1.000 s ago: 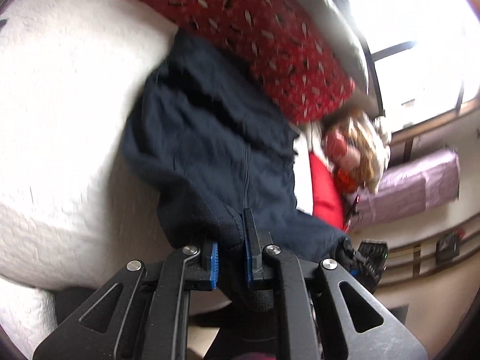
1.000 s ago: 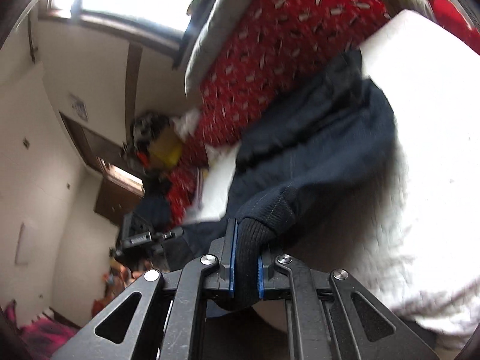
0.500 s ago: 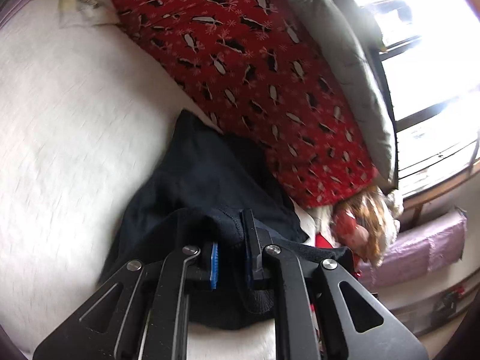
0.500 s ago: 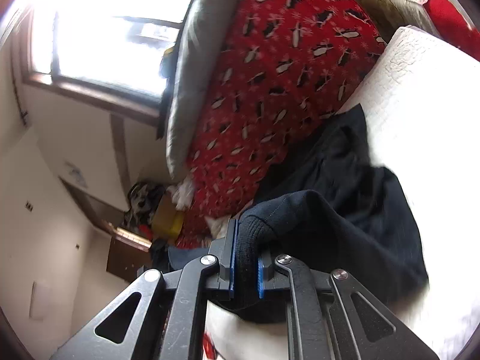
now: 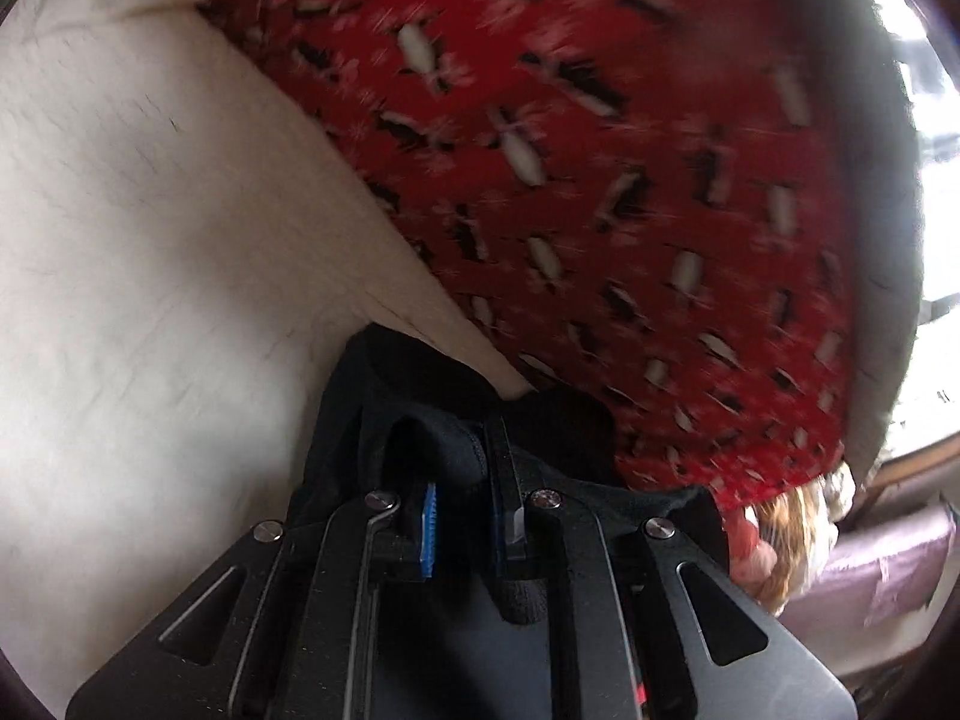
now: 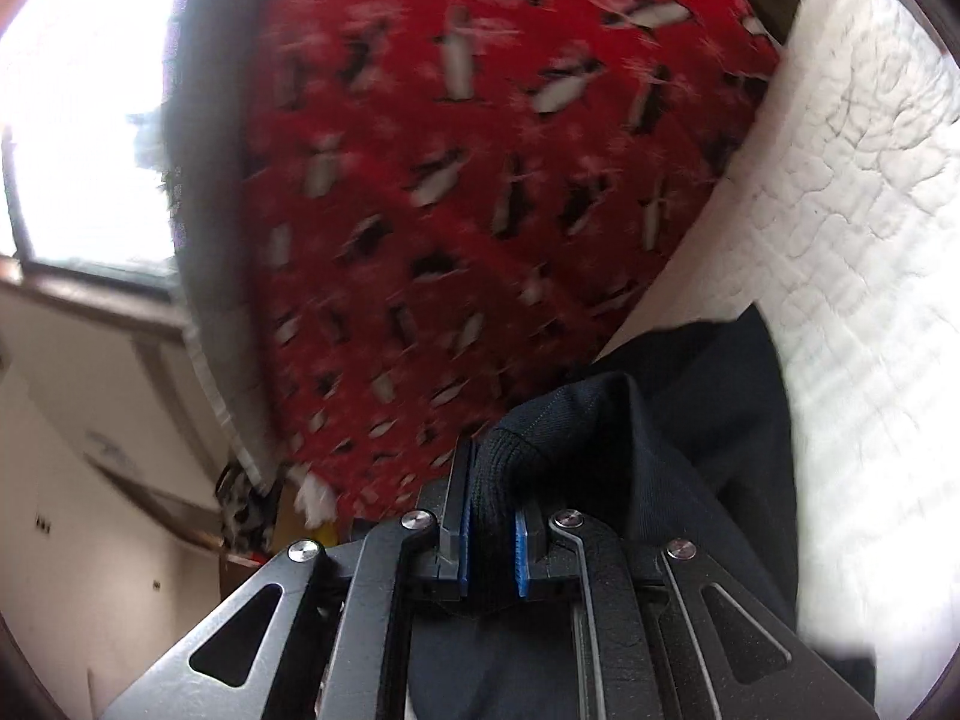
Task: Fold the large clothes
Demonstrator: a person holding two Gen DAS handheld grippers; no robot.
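You will find no brand, label or readable writing in either view; the only pattern is the penguins on the red blanket [image 5: 600,192], and those are smeared by motion blur. Your left claw [image 5: 462,516] sits at the bottom centre of its frame, its jaws narrow and pinched on a fold of the dark navy garment [image 5: 444,396], which bunches up over the blue pads so that you cannot see how much cloth lies between them. In that view the garment shows only as a small dark heap in the lower middle, lying on the white bed cover [image 5: 150,252] and touching the lower edge of the red blanket; the rest of it is hidden under the claw body. Your right claw [image 6: 492,534] is at the bottom centre of its own frame, jaws likewise narrow and clamped on a ribbed knitted edge of the same garment [image 6: 690,420], perhaps a cuff or hem, though you cannot tell which. From there the cloth spreads to the lower right across the white quilted cover [image 6: 858,210] and runs out of sight behind the claw. A grey edge [image 6: 204,210] borders the red blanket at the left, with a bright, washed-out window [image 6: 78,120] in the upper left. The things at the lower right of the left view, something pale orange and something mauve, are too blurred to name.
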